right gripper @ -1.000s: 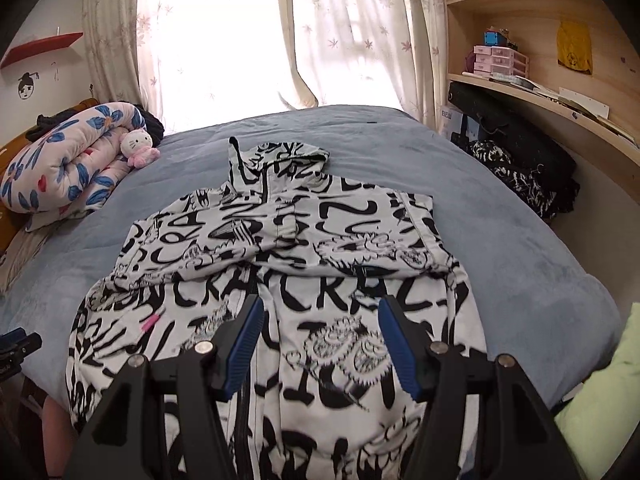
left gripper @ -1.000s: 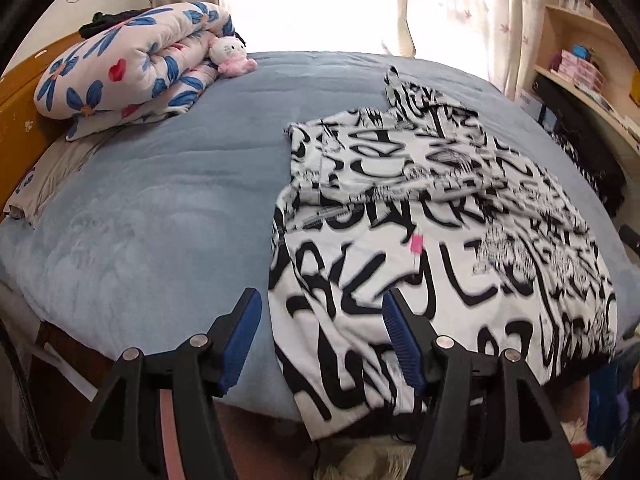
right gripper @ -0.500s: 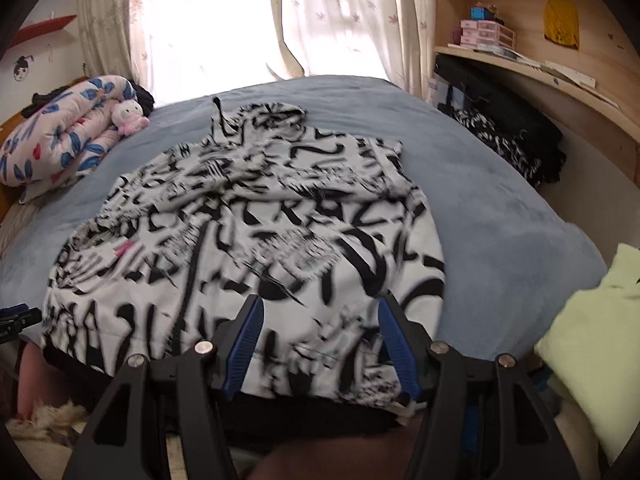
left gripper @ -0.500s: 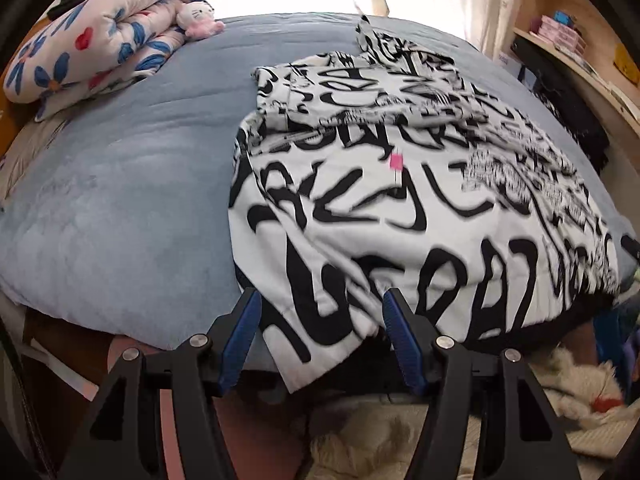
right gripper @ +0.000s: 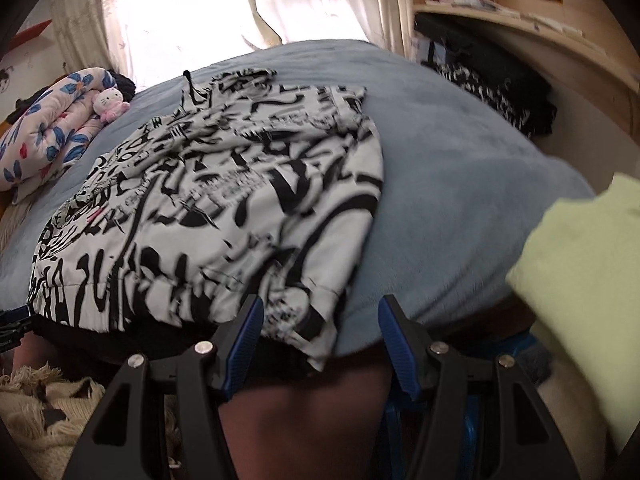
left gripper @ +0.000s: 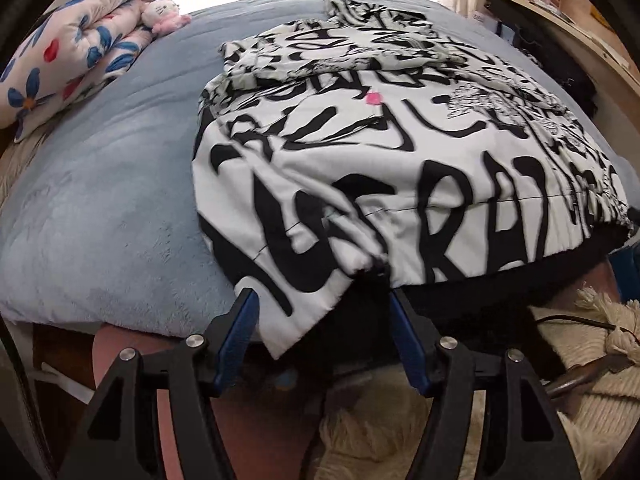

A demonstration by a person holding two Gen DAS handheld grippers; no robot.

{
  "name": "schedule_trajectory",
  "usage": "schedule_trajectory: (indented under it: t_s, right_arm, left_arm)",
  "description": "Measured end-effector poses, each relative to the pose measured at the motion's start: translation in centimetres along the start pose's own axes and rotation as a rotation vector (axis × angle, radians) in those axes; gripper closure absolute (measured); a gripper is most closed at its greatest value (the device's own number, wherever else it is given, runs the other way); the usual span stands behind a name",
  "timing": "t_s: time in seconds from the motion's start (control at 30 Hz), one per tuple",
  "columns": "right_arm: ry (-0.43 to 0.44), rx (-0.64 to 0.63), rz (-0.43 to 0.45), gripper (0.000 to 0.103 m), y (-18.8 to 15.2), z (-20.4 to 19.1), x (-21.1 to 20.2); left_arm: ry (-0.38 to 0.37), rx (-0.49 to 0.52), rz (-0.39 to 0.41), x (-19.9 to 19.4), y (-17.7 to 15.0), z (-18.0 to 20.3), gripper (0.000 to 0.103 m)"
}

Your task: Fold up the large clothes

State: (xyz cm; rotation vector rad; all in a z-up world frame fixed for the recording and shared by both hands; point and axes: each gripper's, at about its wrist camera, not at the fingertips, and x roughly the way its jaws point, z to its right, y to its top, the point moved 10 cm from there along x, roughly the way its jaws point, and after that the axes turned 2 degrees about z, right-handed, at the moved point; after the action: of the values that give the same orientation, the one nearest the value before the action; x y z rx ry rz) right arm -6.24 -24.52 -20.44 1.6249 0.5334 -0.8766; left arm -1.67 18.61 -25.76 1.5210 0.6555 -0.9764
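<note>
A large white hoodie with black lettering point(left gripper: 400, 140) lies flat on the blue bed cover point(left gripper: 100, 200), its hem hanging over the near edge. My left gripper point(left gripper: 322, 312) is open, its jaws on either side of the hem's left corner, not closed on it. In the right wrist view the hoodie point(right gripper: 240, 200) fills the middle and my right gripper point(right gripper: 320, 324) is open with the hem's right corner hanging between its jaws.
A rolled floral quilt point(left gripper: 68, 52) and a pink plush toy point(left gripper: 160, 12) sit at the bed's far left. A light green cloth point(right gripper: 580, 264) lies at the right. Wooden shelves point(right gripper: 540, 28) stand at the right. A shaggy cream rug point(left gripper: 580, 380) lies below the bed.
Both grippers have dropped lower and closer to the bed's near edge, so the hoodie's hem corners now sit between their open jaws. The hoodie itself has not moved.
</note>
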Motion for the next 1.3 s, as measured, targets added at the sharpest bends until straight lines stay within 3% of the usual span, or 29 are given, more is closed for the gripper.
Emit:
schedule_trajectory:
  t_s: [0.2, 0.43, 0.63, 0.7, 0.73, 0.77, 0.8, 0.87, 0.93, 1.17, 1.3]
  right_arm:
    - [0.059, 0.029, -0.024, 0.043, -1.0, -0.3, 1.3]
    - [0.122, 0.002, -0.035, 0.05, -1.3, -1.6, 1.8]
    - [0.093, -0.072, -0.032, 0.05, -1.6, -2.6, 2.1]
    - [0.069, -0.098, -0.043, 0.05, -1.9, -2.9, 2.6]
    - [0.058, -0.113, -0.042, 0.056, -1.9, -3.2, 2.7]
    - [0.041, -0.125, -0.038, 0.067, -1.8, -3.2, 2.7]
    - [0.029, -0.141, -0.03, 0.072, -1.6, -3.5, 2.5]
    - [0.028, -0.141, 0.0, 0.087, -0.7, -3.7, 1.7]
    - [0.056, -0.117, 0.045, 0.09, 0.6, -4.0, 0.5]
    - [0.146, 0.015, 0.245, 0.091, 8.7, -4.8, -4.5]
    - [0.203, 0.105, 0.316, 0.091, 13.7, -4.8, -5.5]
  left_arm:
    - [-0.013, -0.113, -0.059, 1.5, -1.0, -2.4, 0.038]
    - [0.001, -0.186, -0.043, 1.6, -1.1, -3.9, 0.037]
    - [0.027, -0.203, -0.046, 2.0, -0.8, -3.8, 0.039]
    - [0.017, -0.207, -0.053, 2.3, -0.6, -3.5, 0.051]
    - [-0.008, -0.208, -0.054, 2.3, -0.4, -2.9, 0.072]
    - [-0.001, -0.204, -0.054, 2.2, -0.2, -2.7, 0.084]
    - [0.03, -0.19, -0.045, 1.9, 0.1, -2.6, 0.088]
    - [0.036, -0.196, -0.034, 1.3, 0.6, -2.4, 0.098]
    - [-0.028, -0.264, -0.007, 0.1, 1.8, -2.5, 0.1]
    - [-0.122, -0.406, 0.126, -4.1, 8.2, -3.8, 0.1]
    - [-0.2, -0.47, 0.188, -6.0, 13.2, -4.2, 0.1]
